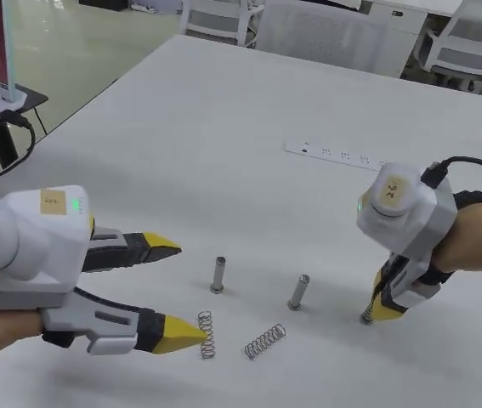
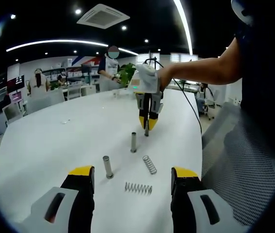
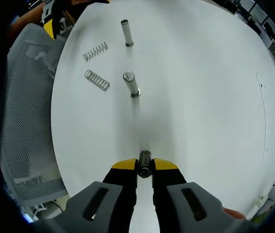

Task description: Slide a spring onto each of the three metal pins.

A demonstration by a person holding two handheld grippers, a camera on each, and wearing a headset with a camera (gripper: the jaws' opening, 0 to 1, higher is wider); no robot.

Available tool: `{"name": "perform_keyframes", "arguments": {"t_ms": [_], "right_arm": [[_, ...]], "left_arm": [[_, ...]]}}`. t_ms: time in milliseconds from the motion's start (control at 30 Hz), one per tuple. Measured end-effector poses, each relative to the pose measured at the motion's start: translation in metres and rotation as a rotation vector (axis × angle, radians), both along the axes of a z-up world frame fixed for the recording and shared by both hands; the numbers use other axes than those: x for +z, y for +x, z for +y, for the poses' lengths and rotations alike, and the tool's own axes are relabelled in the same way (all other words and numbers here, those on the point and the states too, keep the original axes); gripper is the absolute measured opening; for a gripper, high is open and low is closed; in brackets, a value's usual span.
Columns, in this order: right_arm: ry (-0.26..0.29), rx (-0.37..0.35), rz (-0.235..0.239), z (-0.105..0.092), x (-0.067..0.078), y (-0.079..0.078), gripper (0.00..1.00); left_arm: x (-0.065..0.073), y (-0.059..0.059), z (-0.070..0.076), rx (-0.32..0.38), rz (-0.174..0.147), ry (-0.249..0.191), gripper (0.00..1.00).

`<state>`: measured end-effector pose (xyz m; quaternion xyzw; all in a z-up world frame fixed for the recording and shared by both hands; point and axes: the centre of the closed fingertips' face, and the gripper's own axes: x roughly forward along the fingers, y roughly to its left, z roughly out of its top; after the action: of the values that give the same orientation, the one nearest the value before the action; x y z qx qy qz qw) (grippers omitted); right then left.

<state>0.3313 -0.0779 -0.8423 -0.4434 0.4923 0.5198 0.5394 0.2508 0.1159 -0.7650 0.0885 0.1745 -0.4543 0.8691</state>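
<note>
In the head view the left gripper (image 1: 179, 291) comes in from 8 o'clock with its jaws spread wide and nothing between them. The near spring (image 1: 206, 333) lies on the white table (image 1: 223, 153) just beside the tip of the lower jaw, at 3 o'clock from that tip. The second spring (image 1: 264, 340) lies on its side a little farther along the same line. In the left gripper view both loose springs lie ahead of the open jaws, toward 12 o'clock. The right gripper (image 1: 382, 308) points down at the table at 4 o'clock of the head view, its jaws drawn narrow and pinching the third spring (image 3: 145, 164), which stands upright; whether a pin is inside it cannot be told. That makes three springs. Two bare pins stand upright between the grippers: the left pin (image 1: 218, 274) and the middle pin (image 1: 298, 291).
</note>
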Motion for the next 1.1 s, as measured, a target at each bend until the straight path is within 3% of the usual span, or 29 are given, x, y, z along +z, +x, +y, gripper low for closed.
{"name": "perform_keyframes", "arguments": {"t_ms": [300,533,1100], "right_arm": [[0.004,-0.004,0.006,-0.001,0.0,-0.002,0.1],[0.03,-0.002,-0.015,0.0,0.004,-0.001,0.19],[0.124,0.008,-0.118,0.008,0.05,-0.007,0.22]], "left_arm": [[0.0,0.0,-0.002,-0.002,-0.001,-0.004,0.59],[-0.001,-0.001,-0.002,-0.003,-0.001,-0.002,0.59],[0.002,-0.005,-0.005,-0.012,-0.006,0.001,0.58]]}}
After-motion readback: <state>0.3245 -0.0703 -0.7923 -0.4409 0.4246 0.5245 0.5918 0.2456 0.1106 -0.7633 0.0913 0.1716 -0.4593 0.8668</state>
